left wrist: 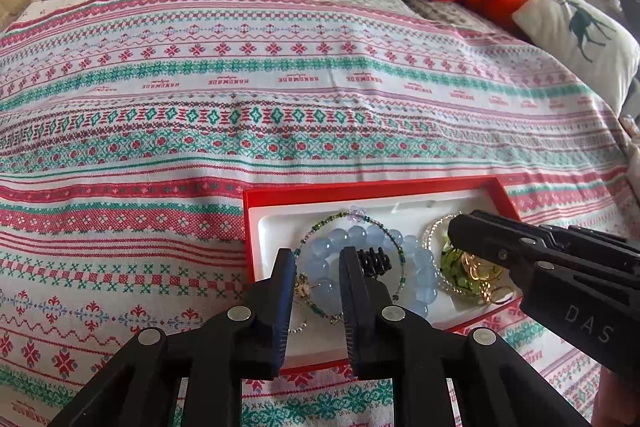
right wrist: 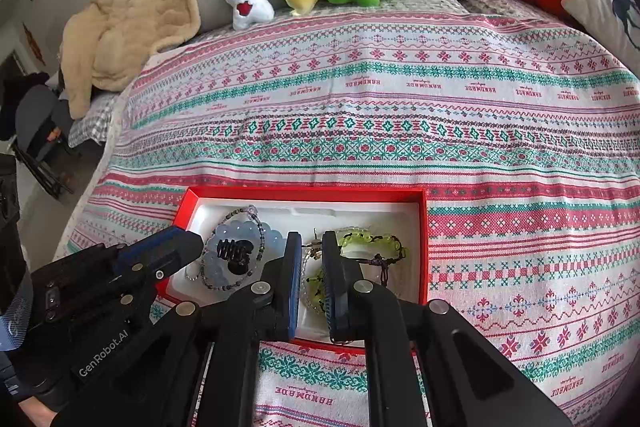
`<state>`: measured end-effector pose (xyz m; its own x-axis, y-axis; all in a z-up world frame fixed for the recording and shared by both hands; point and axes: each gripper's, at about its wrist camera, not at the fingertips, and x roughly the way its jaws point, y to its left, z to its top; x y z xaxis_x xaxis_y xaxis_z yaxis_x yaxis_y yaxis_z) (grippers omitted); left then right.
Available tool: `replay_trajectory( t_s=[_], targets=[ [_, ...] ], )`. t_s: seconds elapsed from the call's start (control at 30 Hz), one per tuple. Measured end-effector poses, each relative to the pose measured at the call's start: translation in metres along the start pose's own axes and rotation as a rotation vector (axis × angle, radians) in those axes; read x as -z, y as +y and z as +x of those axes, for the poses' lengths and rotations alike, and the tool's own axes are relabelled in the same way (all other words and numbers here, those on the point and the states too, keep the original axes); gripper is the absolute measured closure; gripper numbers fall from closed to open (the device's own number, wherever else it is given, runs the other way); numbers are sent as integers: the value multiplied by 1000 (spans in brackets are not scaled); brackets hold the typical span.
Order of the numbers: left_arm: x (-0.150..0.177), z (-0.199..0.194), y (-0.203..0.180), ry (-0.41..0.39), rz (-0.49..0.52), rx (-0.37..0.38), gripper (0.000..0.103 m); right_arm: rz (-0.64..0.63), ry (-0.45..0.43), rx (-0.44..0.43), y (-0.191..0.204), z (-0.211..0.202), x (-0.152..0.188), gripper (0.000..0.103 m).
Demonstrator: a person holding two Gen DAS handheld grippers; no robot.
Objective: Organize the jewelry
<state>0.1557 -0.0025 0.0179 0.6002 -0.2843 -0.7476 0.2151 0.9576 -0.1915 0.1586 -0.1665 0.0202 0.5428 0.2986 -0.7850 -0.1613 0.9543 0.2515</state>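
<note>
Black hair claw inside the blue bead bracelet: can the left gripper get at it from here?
Probably yes. The left gripper hangs open right over the blue bead bracelet, and the black hair claw lies uncovered in the red box. The right gripper works apart, over the green bracelet.

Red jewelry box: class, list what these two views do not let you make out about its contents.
- Left wrist view: the left gripper covers the near part of the red jewelry box.
- Left wrist view: the right gripper hides part of the gold rings.
- Right wrist view: the black hair claw hides the middle of the blue bead bracelet.
</note>
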Motion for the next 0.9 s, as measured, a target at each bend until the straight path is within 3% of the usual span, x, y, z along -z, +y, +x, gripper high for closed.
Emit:
replay_trajectory(
  t_s=[0.07,0.33,0.4,0.47,0.53,0.63,0.77,0.9],
  targets=[
    [1,-4,0,-4,2,-2,82,-2,-1,-1,0,0,0,92],
    [8,-18,3,-8,1,-27,53,6,-13,-19,-3,-8,1,90],
    [11,-23,3,-16,3,-36,47,3,-22,-15,-5,-15,2,85],
    [15,-29,3,-22,1,-45,37,-6,-42,-4,-7,-25,4,66],
    [19,-34,3,-25,-4,-66,24,-7,-65,4,-10,-37,6,58],
    [26,-41,2,-22,-10,-89,16,9,-78,6,-16,-53,9,53],
    [37,-50,-6,-5,12,-119,9,14,-75,34,-21,-68,19,36],
    [50,-61,-13,3,40,-160,2,4,-41,65,-24,-79,31,27]
  ],
)
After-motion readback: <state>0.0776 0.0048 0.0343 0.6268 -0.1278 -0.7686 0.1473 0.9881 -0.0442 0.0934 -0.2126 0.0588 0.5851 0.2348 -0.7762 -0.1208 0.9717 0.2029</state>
